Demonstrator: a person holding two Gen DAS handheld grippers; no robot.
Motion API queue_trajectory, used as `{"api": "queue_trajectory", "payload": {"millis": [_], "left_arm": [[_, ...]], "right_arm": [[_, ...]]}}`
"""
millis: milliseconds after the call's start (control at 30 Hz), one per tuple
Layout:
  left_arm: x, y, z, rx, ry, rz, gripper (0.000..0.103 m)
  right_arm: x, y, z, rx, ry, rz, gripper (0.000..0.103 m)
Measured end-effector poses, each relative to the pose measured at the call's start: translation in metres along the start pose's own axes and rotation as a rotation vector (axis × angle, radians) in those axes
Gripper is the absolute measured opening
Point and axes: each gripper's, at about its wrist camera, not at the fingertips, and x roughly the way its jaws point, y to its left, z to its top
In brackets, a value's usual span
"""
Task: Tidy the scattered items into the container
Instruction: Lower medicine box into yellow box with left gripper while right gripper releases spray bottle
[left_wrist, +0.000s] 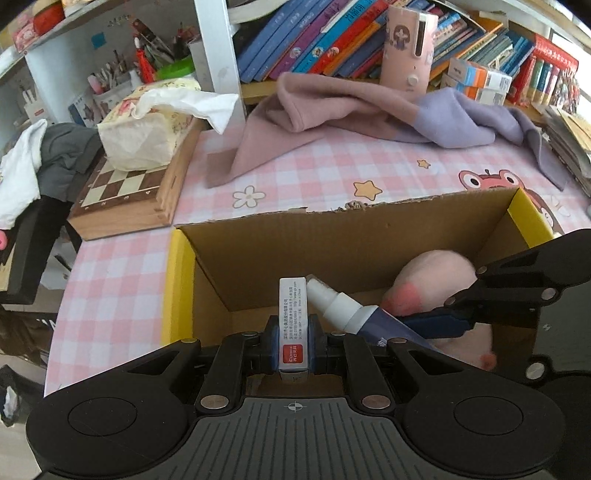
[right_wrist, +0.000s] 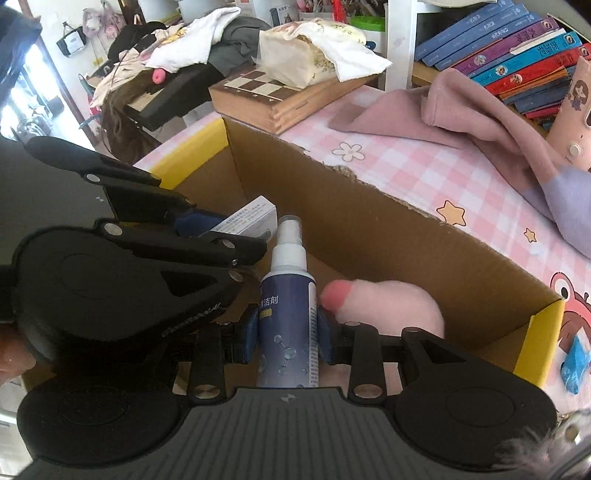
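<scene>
Left gripper clamping a small box over the carton, right gripper gripping a spray bottle beside it, pink plush inside the carton

Both grippers tilt steeply downward, side by side: left gripper fingers clamped narrow, right gripper fingers clamped slightly wider.

Bright daylight, soft shadows – fisheye bends edges, dark corners – mostly sharp
</scene>
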Motion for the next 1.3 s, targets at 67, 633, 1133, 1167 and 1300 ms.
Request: {"api": "queue_trajectory", "payload": {"millis": [67, 633, 1133, 1167, 1300], "left_arm": [[0.001, 0.002, 0.000, -0.012, -0.006, -0.011, 0.017], [-0.081, -0.005, -0.024, -0.017, -0.252, -0.006, 0.057], [-0.177, -0.010, -0.099, -0.176, -0.439, -0.033, 0.072], [-0.181, -0.012, -0.104, -0.169, -0.445, -0.033, 0.072], [-0.197, -0.021, -0.118, -0.130, -0.457, -0.008, 0.076]], "right_arm": [[0.000, -0.002, 0.001, 0.006, -0.004, -0.004, 0.031], [-0.077, 0.019, -0.026, -0.052, -0.226, -0.042, 0.052], [-0.165, 0.062, -0.088, -0.041, -0.446, -0.157, 0.053], [-0.169, 0.065, -0.094, -0.041, -0.457, -0.168, 0.053], [-0.186, 0.072, -0.116, -0.033, -0.492, -0.209, 0.053]]}}
